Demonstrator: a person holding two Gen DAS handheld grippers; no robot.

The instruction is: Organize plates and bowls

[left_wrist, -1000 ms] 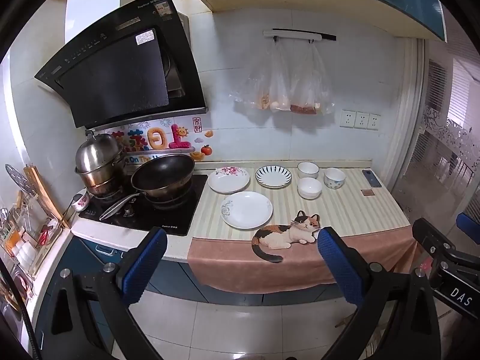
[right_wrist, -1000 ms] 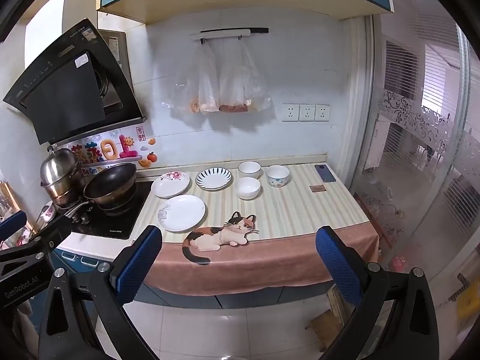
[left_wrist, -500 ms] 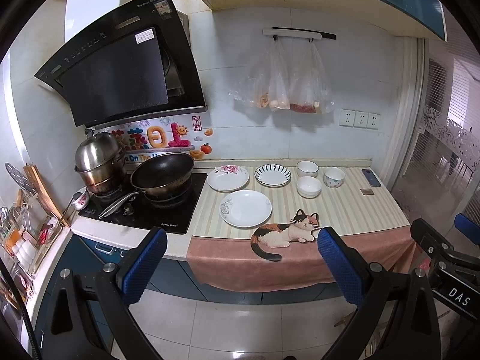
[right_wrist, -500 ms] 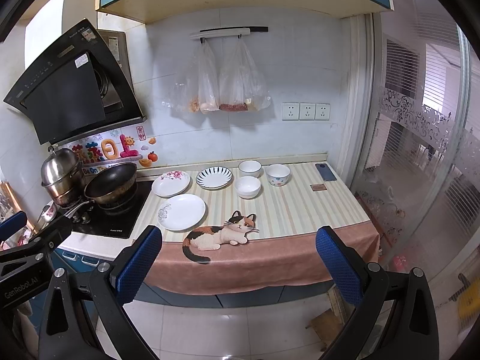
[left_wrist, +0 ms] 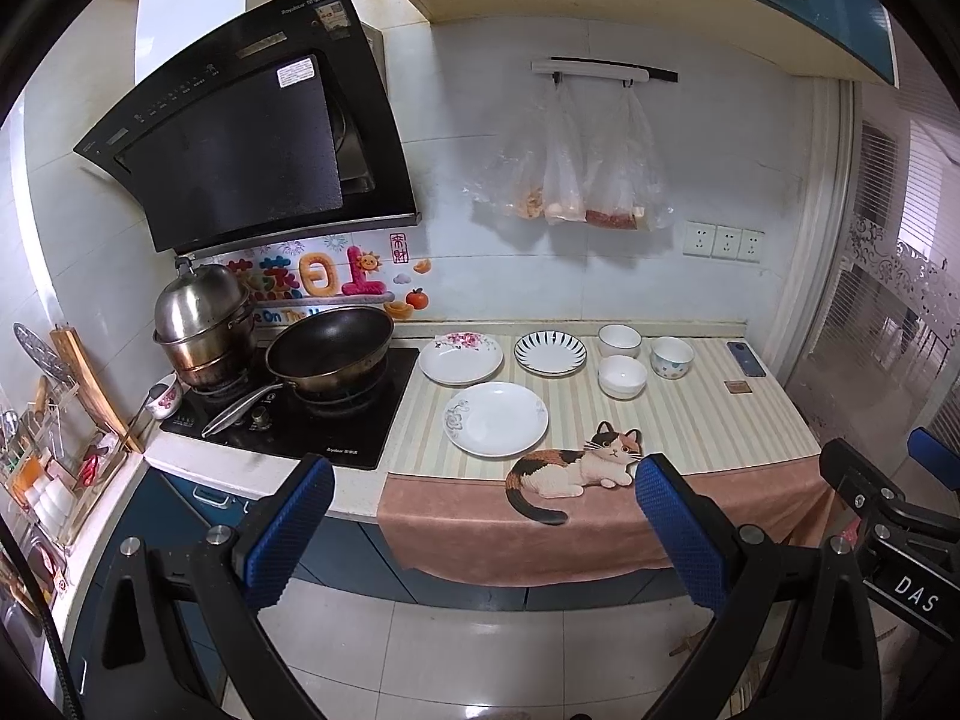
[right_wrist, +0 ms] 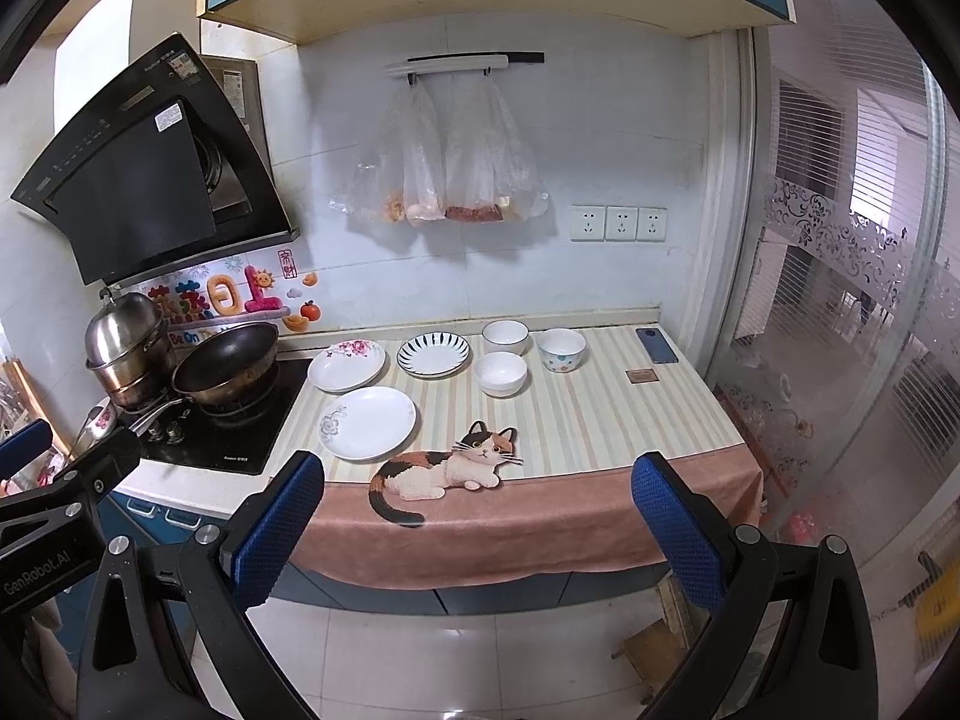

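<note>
Three plates lie on the striped counter mat: a white plate [left_wrist: 497,419] [right_wrist: 367,422] at the front, a floral plate [left_wrist: 461,358] [right_wrist: 347,364] behind it, and a blue-striped plate [left_wrist: 551,353] [right_wrist: 433,354] to its right. Three bowls stand further right: two white bowls [left_wrist: 619,340] [left_wrist: 623,377] and a dotted bowl [left_wrist: 672,357] [right_wrist: 560,349]. My left gripper [left_wrist: 483,534] and right gripper [right_wrist: 477,531] are both open and empty, held well back from the counter above the floor.
A wok [left_wrist: 330,354] and a steel pot [left_wrist: 201,318] sit on the stove at the left. A phone [left_wrist: 746,358] and a small brown square [left_wrist: 736,386] lie at the counter's right end. A cat-print cloth [left_wrist: 576,468] hangs over the front edge. A glass door [right_wrist: 840,300] stands right.
Both views have shifted very slightly; the counter sits a touch lower in the frames. Both grippers stay open and nothing on the counter has moved.
</note>
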